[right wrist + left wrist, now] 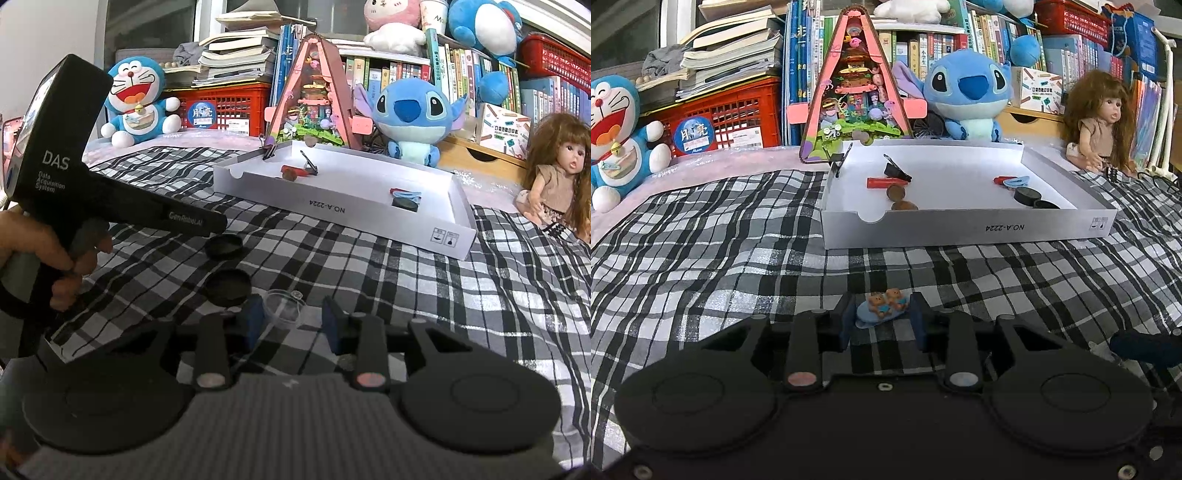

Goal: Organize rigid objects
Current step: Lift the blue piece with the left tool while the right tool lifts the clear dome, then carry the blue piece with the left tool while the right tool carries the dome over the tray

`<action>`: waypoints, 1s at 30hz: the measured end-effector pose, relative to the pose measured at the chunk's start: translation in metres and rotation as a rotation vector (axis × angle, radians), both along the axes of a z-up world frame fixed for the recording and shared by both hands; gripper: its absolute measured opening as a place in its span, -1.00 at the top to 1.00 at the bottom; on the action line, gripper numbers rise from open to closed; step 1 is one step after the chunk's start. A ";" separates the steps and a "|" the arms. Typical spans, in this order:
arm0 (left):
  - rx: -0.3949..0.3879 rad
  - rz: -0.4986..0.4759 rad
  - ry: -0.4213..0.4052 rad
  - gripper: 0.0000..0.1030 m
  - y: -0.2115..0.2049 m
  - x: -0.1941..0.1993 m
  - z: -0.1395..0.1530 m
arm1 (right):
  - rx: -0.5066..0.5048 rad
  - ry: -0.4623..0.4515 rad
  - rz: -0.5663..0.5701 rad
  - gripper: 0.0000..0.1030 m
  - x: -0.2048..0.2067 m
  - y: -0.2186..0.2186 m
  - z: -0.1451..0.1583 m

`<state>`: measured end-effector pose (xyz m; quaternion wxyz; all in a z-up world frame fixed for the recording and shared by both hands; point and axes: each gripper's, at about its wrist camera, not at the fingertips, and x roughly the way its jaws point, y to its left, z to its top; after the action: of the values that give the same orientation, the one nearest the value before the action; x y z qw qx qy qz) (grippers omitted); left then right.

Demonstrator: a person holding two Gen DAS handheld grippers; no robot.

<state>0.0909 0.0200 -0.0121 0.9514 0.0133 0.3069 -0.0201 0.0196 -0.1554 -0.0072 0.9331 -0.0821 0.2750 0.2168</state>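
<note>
Left view: left gripper (884, 321) narrowly brackets a bear clip (883, 306). Right view alone: right gripper (293, 325) narrowly brackets a clear disc (283, 305); contact unclear.

A bed (701, 240) carries a shallow tray (960, 229) toward its far side. In the tray, a clip (897, 171) and coins (896, 192) lie at left, discs (1026, 195) at right. Nearer the camera, a bear clip (884, 307) lies between the left fingers (918, 325). In the right view, a clear cap (283, 306) sits between the fingers, two lids (228, 286) to its left. Behind the tray sit plush toys (967, 96); a doll (1102, 122) sits at right.
</note>
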 end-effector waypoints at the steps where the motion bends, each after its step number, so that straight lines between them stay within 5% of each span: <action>1: 0.004 -0.002 -0.001 0.40 -0.001 0.000 0.000 | -0.001 0.000 0.001 0.19 0.000 0.001 0.000; 7: 0.000 -0.015 -0.006 0.46 -0.002 0.001 -0.001 | -0.001 0.003 0.008 0.21 -0.001 0.003 -0.002; 9: 0.000 -0.025 -0.013 0.46 -0.003 0.000 0.000 | 0.004 0.007 0.012 0.36 -0.001 0.003 -0.001; 30: -0.026 -0.036 -0.042 0.47 -0.003 0.002 0.029 | 0.015 -0.028 -0.068 0.36 0.016 -0.006 0.018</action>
<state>0.0924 0.0170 0.0166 0.9573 0.0068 0.2861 -0.0411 0.0353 -0.1616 0.0107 0.9443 -0.0690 0.2627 0.1860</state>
